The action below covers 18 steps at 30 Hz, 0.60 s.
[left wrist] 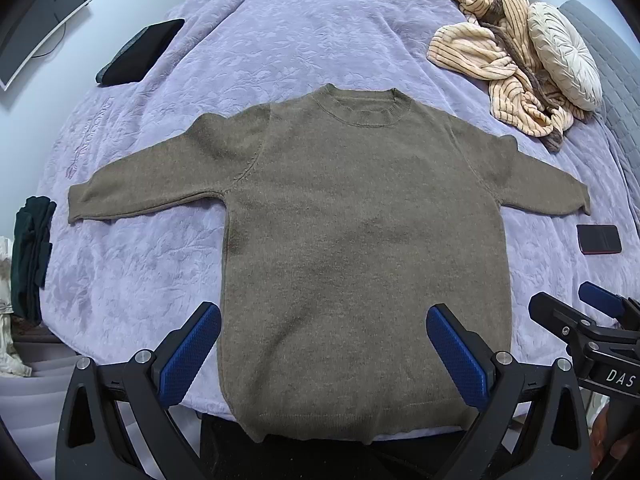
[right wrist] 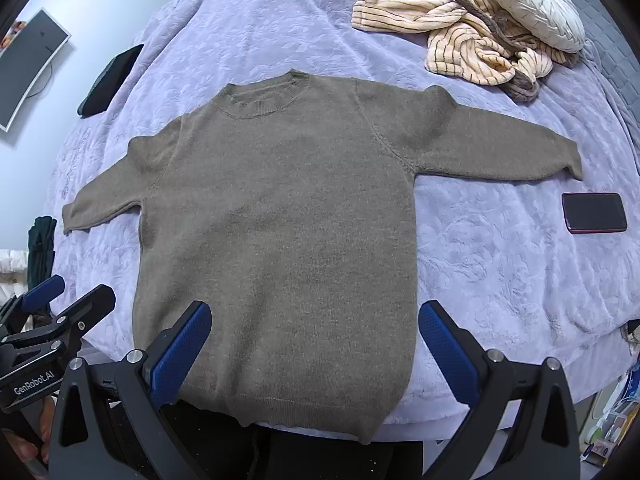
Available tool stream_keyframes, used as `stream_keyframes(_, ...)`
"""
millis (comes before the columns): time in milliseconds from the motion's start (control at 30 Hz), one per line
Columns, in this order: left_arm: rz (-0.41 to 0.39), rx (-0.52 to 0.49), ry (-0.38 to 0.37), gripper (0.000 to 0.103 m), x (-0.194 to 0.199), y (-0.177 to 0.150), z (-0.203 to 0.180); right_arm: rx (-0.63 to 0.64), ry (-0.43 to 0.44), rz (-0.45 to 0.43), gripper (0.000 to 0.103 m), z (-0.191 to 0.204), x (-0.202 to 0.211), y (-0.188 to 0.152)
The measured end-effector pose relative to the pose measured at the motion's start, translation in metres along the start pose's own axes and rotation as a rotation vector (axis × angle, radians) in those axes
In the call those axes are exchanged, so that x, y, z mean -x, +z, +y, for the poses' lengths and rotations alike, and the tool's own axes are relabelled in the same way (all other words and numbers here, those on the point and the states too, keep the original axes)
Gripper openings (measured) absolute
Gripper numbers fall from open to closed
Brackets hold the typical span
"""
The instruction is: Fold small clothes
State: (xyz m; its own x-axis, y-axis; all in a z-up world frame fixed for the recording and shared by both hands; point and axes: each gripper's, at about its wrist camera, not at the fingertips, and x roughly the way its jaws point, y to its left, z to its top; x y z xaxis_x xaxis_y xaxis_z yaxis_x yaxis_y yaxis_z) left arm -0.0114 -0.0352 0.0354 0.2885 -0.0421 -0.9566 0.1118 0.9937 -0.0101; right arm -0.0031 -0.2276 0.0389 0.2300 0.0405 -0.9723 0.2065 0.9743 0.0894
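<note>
A small olive-brown knit sweater (left wrist: 360, 240) (right wrist: 272, 220) lies flat on a lilac bedspread (left wrist: 280, 40) (right wrist: 500, 272), collar away from me and both sleeves spread sideways. Its hem hangs slightly over the near bed edge. My left gripper (left wrist: 324, 352) hovers open above the hem, blue pads wide apart with nothing between them. My right gripper (right wrist: 316, 348) is open too, over the hem's right half. Each gripper shows in the other's view: the right gripper (left wrist: 592, 312) at the right edge, the left gripper (right wrist: 60, 300) at the left edge.
A cream striped garment (left wrist: 492, 56) (right wrist: 460, 32) and a round cushion (left wrist: 564, 56) (right wrist: 532, 0) lie at the far right. A dark phone (left wrist: 599, 239) (right wrist: 594, 213) rests right of the sweater. A black object (left wrist: 140, 52) (right wrist: 110, 80) sits at the far left, dark green cloth (left wrist: 32, 252) beside the bed.
</note>
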Motion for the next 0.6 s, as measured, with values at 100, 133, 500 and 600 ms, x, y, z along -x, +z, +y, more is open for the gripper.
stream_keyframes(100,-0.004,0.004,0.000,0.103,0.003,-0.004,0.001,0.000,0.001,0.001,0.103,0.000,0.000,0.000)
stream_keyframes(133,-0.005,0.005,0.000,0.103,0.004,-0.005,0.001,-0.001,0.003,0.001,0.103,0.000,0.001,-0.001)
stream_keyframes(500,-0.009,-0.003,-0.001,0.103,0.008,-0.011,-0.002,0.003,0.013,-0.002,0.103,0.001,0.003,-0.011)
stream_keyframes(600,-0.008,0.001,0.000,0.103,0.009,-0.012,-0.003,0.005,0.014,-0.001,0.103,0.001,0.003,-0.011)
